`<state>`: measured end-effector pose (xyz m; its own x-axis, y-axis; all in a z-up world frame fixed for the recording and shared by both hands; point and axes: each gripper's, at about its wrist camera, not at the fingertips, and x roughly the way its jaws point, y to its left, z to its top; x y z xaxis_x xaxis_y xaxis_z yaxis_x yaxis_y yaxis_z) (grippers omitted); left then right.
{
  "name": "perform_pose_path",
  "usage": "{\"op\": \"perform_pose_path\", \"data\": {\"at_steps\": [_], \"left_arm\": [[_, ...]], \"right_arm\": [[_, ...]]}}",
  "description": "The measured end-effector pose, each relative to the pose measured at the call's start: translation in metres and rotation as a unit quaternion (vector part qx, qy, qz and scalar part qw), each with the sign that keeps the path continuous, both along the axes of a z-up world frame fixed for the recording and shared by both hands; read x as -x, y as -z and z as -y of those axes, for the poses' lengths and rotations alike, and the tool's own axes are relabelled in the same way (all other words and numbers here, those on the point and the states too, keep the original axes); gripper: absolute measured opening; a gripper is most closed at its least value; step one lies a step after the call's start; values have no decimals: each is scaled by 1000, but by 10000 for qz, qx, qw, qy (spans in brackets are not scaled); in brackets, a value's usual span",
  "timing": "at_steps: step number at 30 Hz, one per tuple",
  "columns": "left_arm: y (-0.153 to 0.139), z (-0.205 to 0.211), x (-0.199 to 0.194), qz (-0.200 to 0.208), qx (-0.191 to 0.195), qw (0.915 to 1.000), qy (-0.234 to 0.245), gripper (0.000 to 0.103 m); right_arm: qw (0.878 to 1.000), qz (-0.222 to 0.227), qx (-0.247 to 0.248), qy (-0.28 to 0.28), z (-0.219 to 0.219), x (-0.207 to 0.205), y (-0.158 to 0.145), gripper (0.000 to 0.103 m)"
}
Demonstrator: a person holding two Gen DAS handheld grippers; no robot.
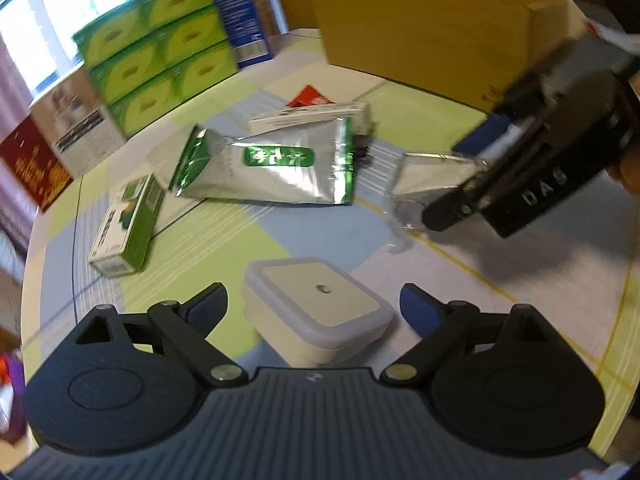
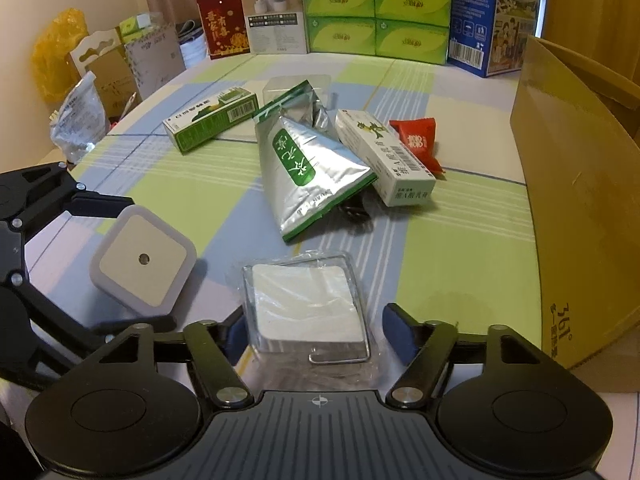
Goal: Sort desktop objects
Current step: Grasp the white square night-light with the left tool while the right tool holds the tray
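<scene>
A square white night light (image 1: 316,312) lies on the checked tablecloth between the fingers of my left gripper (image 1: 314,304), which is open around it. In the right wrist view the same night light (image 2: 144,260) sits at the left. My right gripper (image 2: 318,330) is open, with a clear plastic packet (image 2: 304,304) holding a white square pad lying between its fingers. A silver and green pouch (image 2: 308,172), a green box (image 2: 212,120), a white box (image 2: 384,156) and a red sachet (image 2: 418,140) lie further back.
A large open cardboard box (image 2: 580,200) stands at the right edge of the table. Stacked green tissue boxes (image 2: 376,8), a blue carton (image 2: 496,20) and other boxes line the far side. Bags and card packaging (image 2: 80,116) crowd the left edge.
</scene>
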<state>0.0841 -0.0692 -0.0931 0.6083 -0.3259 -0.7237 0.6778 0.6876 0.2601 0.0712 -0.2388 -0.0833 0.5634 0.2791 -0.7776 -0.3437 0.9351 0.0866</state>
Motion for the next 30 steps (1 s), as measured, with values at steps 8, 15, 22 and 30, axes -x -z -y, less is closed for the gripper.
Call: {"op": "perform_pose_path", "data": {"at_steps": [8, 15, 22, 30], "left_arm": [[9, 6, -1, 56, -263, 9996, 127, 77], [5, 5, -3, -88, -122, 9998, -138, 76], [1, 2, -8, -235, 135, 9988, -407, 76], [-4, -4, -12, -296, 340, 9965, -711, 76]], "right_arm": [[9997, 39, 196, -111, -5, -1, 4, 73], [9995, -13, 254, -165, -6, -2, 8, 73], [9997, -68, 228, -103, -8, -6, 10, 69], [9995, 212, 241, 37, -7, -4, 1, 50]]}}
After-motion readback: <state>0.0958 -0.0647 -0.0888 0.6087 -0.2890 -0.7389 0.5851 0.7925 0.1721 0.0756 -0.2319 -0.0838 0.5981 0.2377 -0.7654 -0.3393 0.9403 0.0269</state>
